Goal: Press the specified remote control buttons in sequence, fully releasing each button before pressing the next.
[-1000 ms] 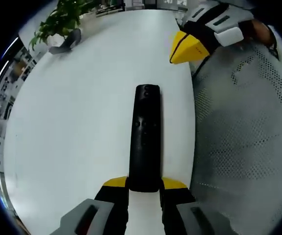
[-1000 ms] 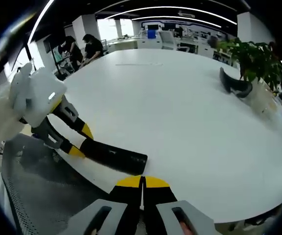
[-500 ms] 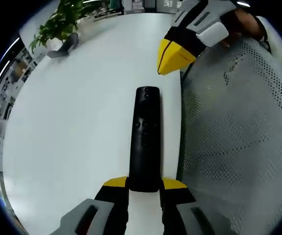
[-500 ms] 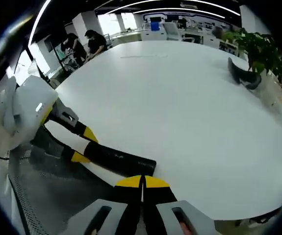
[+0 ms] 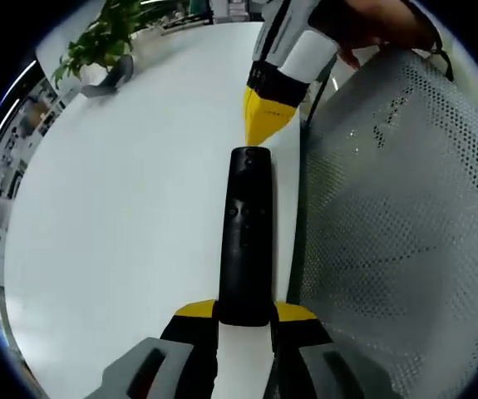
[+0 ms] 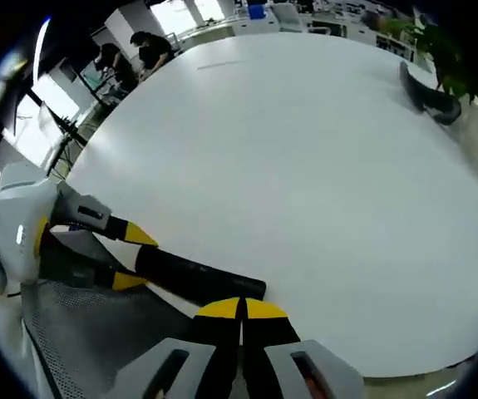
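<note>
- Black and slim, the remote control (image 5: pixel 247 237) is a long bar with a glossy rounded far end and a small cluster of buttons part-way along its face; no brand or lettering can be read on it.
- It lies along the near edge of the white bench (image 5: pixel 122 208), its near end clamped between the yellow-tipped jaws of the left hand-held gripper (image 5: pixel 244 314).
- Seen from the right gripper view, the remote control (image 6: pixel 197 273) juts over the bench (image 6: pixel 305 158) edge, held at its far end by the left hand-held gripper (image 6: pixel 133 256).
- The right hand-held gripper (image 6: pixel 240 309) has its yellow tips pressed together with nothing between them; in the left gripper view, the right hand-held gripper (image 5: pixel 259 133) has its closed point just at the remote's far end.
- A grey mesh chair back (image 5: pixel 396 241) stands just beside the bench edge.
- A potted plant (image 5: pixel 97 41) and a dark curved object (image 5: pixel 110 76) sit at the far edge of the bench.
</note>
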